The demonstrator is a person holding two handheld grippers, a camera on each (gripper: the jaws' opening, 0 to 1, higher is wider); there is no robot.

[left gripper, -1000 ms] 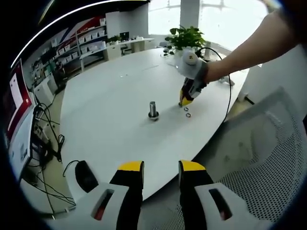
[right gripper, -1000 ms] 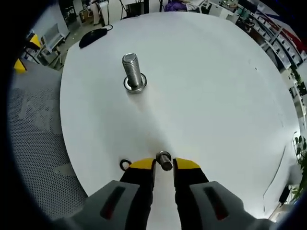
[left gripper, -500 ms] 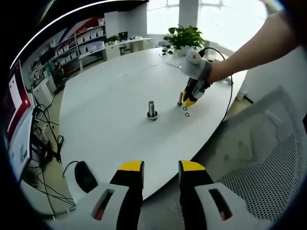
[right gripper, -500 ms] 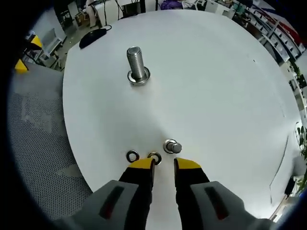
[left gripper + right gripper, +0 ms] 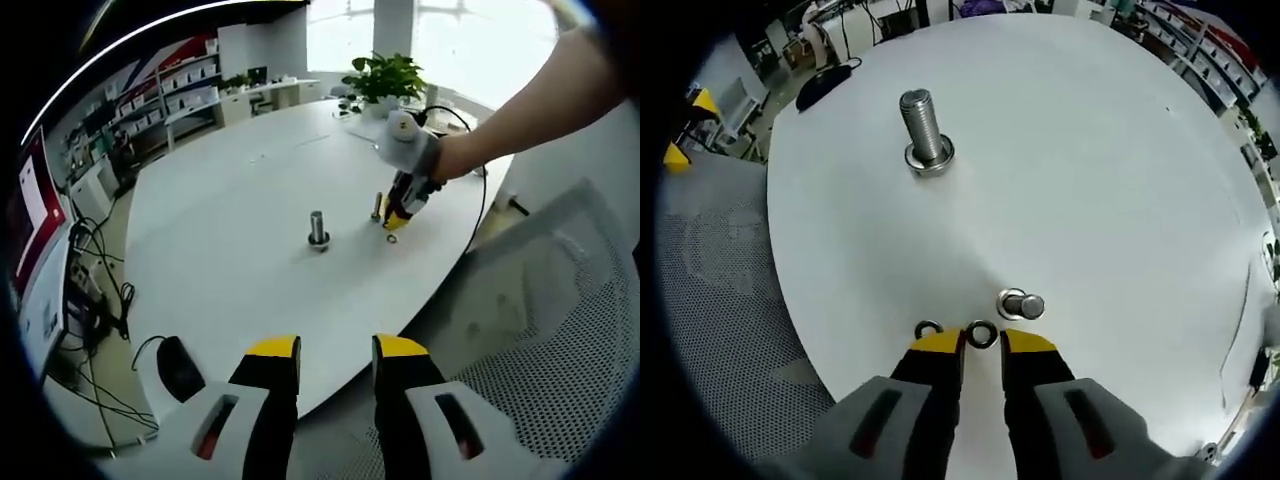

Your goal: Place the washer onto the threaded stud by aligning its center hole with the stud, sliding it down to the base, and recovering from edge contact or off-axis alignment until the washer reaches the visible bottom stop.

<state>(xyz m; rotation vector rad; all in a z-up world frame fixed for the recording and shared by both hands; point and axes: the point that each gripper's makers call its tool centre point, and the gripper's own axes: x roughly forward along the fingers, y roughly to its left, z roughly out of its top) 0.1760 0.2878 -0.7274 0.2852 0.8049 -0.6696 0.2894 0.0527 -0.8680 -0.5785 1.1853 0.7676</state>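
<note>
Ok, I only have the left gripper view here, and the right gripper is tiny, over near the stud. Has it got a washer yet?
Observer: No. In the right gripper view the right gripper is open, with a washer lying on the table just ahead of its tips.
Operator: Any other washers there?
Observer: One, a second washer beside the first, off the left jaw tip.
Operator: And the stud?
Observer: The threaded stud stands upright with a ring already round its base.

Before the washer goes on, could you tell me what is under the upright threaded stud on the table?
The threaded stud stands on its wide round base, flat on the white table. Whether a washer already sits around it cannot be told.
</note>
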